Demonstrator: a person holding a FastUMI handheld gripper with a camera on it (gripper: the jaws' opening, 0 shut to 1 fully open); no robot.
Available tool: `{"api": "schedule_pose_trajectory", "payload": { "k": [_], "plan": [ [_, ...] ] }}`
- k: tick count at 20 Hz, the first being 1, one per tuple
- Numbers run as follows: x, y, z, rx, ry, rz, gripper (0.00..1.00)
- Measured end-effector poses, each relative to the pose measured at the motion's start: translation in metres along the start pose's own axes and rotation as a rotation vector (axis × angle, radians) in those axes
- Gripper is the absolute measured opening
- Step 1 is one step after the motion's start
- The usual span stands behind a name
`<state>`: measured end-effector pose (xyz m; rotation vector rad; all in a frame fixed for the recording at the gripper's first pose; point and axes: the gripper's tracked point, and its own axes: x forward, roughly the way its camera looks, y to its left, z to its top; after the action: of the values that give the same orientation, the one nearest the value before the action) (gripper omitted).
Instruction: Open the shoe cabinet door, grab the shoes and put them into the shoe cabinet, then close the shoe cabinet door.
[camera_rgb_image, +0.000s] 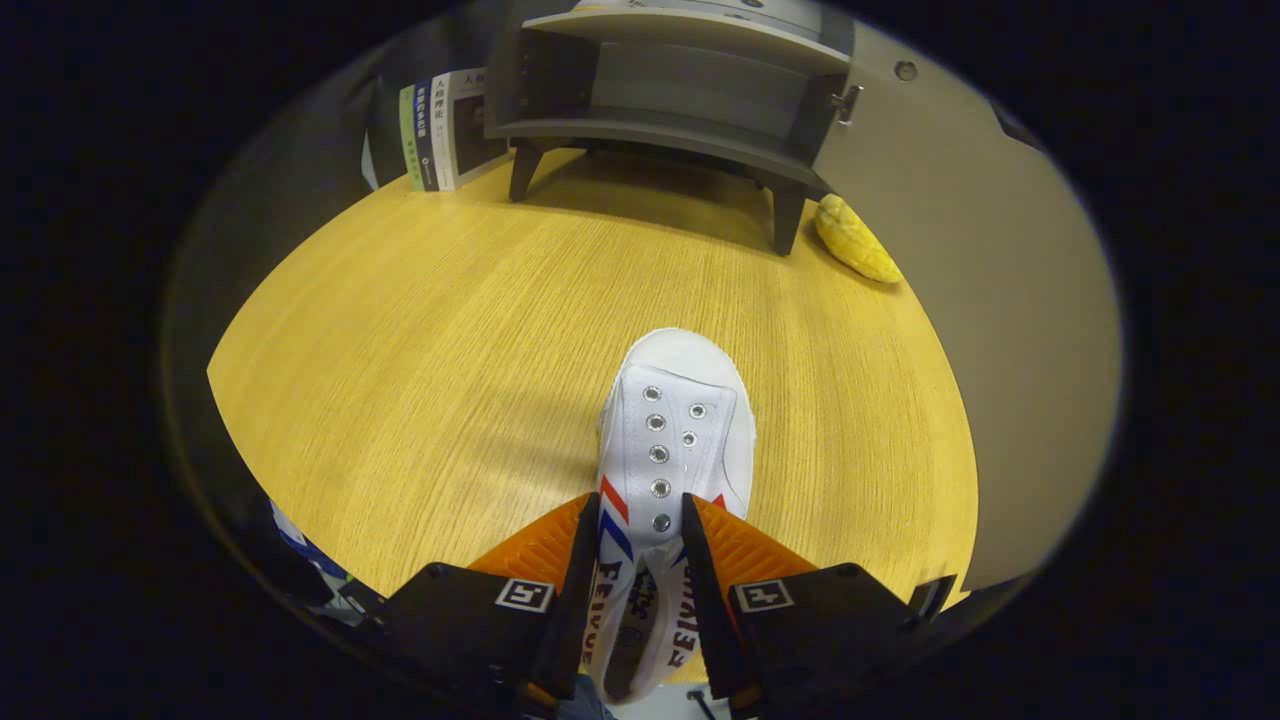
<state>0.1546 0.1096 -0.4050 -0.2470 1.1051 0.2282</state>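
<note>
A white canvas shoe (675, 420) with red and blue side stripes and metal eyelets points away from me over the wooden table (420, 350). My gripper (642, 535) is shut on the shoe, one finger pressing each side of it near its opening. Beyond the toe, at the far side of the table, stands the dark grey shoe cabinet (660, 100) on short legs. Its door (960, 300) is swung wide open to the right and its inner shelf is bare.
A yellow corn-like object (855, 240) lies by the cabinet's right front leg, next to the open door. Upright books (445, 130) stand left of the cabinet. Bare tabletop stretches between the shoe and the cabinet.
</note>
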Motion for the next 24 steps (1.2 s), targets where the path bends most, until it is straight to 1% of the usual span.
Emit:
{"api": "schedule_pose_trajectory", "payload": {
  "k": [1, 2, 3, 4, 5, 6, 7, 10, 12, 15, 19, 24],
  "plan": [
    [0.000, 0.002, -0.001, -0.052, 0.016, -0.005, 0.39],
    [-0.006, 0.004, 0.003, -0.054, 0.005, -0.005, 0.39],
    [-0.002, 0.013, 0.005, -0.036, -0.008, -0.007, 0.23],
    [0.009, 0.022, 0.000, -0.070, -0.016, 0.006, 0.07],
    [0.008, 0.027, 0.001, -0.081, -0.028, -0.001, 0.02],
    [0.007, 0.029, 0.001, -0.089, -0.030, -0.011, 0.02],
    [0.006, 0.028, 0.001, -0.062, -0.030, -0.001, 0.02],
    [-0.004, 0.009, 0.008, 0.123, -0.044, 0.046, 0.02],
    [-0.014, 0.001, 0.016, 0.178, -0.062, 0.053, 0.02],
    [-0.025, 0.004, 0.029, 0.206, -0.092, 0.074, 0.02],
    [-0.052, 0.009, 0.052, 0.192, -0.159, 0.101, 0.01],
    [-0.114, -0.009, 0.091, 0.191, -0.271, 0.126, 0.01]
  ]
}}
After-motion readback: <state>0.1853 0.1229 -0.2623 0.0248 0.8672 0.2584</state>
